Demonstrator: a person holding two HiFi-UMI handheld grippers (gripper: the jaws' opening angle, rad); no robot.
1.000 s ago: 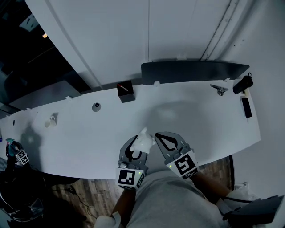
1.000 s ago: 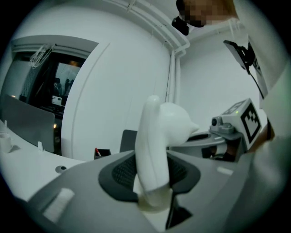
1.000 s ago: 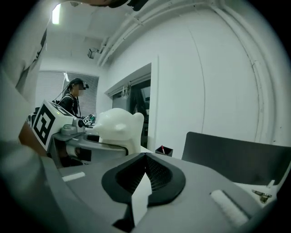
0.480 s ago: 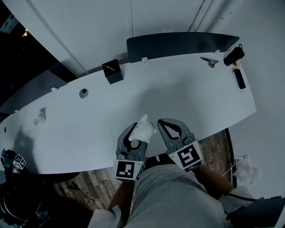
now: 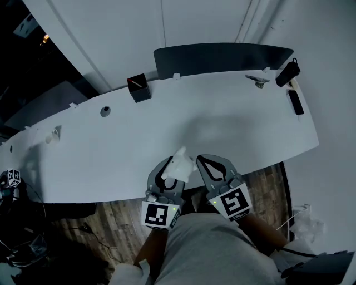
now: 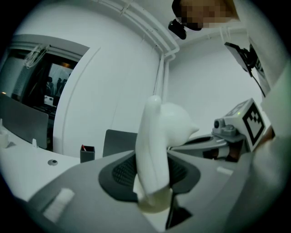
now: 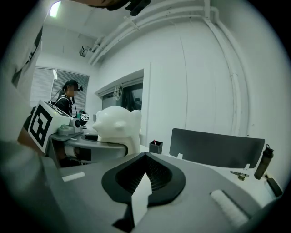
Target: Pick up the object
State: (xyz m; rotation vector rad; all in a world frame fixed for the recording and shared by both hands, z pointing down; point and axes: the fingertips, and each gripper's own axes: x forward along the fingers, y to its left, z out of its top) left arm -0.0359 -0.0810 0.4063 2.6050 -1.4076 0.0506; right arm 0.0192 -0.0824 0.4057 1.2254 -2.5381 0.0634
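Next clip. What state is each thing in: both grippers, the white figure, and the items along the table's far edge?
Left gripper: shut on the white bear figure.
Right gripper: shut, nothing between its jaws.
White bear figure: held, upright.
Pen holder: standing, one pen inside.
Bottle: standing upright.

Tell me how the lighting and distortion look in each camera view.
Head view: dim and bluish, a faint shadow on the white table. Left gripper view: fisheye with black corners; the white figure in the left claw looms close and slightly soft. Right gripper view: same fisheye bending, brighter, with a ceiling light glaring at top left.
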